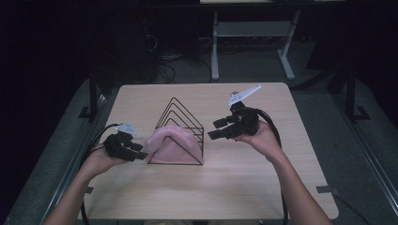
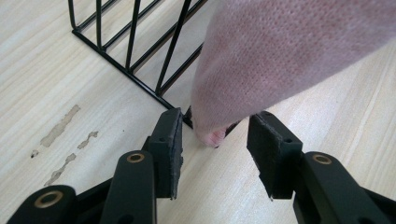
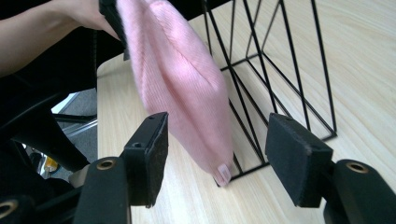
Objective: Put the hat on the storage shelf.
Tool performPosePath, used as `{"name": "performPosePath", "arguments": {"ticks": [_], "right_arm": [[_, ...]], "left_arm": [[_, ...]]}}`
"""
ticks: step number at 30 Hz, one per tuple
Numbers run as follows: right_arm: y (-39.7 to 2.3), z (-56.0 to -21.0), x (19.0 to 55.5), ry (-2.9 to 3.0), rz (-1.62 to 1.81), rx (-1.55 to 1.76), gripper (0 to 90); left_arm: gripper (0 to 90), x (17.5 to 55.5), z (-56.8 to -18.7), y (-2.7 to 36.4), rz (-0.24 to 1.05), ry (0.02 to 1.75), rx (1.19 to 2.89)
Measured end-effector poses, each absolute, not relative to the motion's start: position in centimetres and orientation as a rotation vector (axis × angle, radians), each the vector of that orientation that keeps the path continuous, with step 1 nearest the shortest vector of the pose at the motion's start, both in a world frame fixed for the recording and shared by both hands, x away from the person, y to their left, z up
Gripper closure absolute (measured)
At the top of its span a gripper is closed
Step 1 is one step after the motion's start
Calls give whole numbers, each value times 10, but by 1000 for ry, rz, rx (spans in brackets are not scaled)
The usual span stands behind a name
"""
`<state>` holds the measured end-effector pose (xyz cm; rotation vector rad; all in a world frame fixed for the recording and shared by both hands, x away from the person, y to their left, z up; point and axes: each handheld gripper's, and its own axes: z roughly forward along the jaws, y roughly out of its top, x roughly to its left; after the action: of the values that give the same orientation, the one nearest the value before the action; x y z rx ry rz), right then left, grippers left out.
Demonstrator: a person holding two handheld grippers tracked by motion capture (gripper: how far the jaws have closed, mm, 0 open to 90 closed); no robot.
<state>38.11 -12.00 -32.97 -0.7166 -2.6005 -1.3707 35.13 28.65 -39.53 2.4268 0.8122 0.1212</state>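
The left gripper [image 2: 212,149] is seen with its jaws spread apart and nothing clamped between them; the low tip of a pink knitted cloth [image 2: 289,56] hangs just ahead of the gap, between the two pads but touched by neither. The right gripper [image 3: 217,158] is likewise held wide open and empty, with the cloth's other end and its small pale tag dangling just beyond its jaws.

The cloth [image 1: 170,140] is draped over a black wire rack [image 1: 180,124], which stands on the wooden table [image 1: 244,187] between the two grippers. It is judged that the rack serves as a hanger so that both ends fall free, and that each gripper has been lined up on its own end for a pinch from either side.

In the high view the whole arrangement is given: left gripper [image 1: 126,145] beside the cloth, right gripper [image 1: 225,127] a little apart from the rack. The pads' clearance from the fabric is revealed in the gripper views. Pale scuff marks [image 2: 60,128] on the table are shown in the left gripper view.
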Motion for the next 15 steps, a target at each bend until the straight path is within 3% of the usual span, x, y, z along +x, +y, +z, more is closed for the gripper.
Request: {"name": "performPosePath", "arguments": {"ticks": [11,15], "right_arm": [[-148,-342,379,-2597,-1370,-834,353],[-160,-349,377,-2584,-1372,-900,333]], "left_arm": [[532,347,-395,294,119,820,2417],[458,345,-393,294,150,845,2402]]}}
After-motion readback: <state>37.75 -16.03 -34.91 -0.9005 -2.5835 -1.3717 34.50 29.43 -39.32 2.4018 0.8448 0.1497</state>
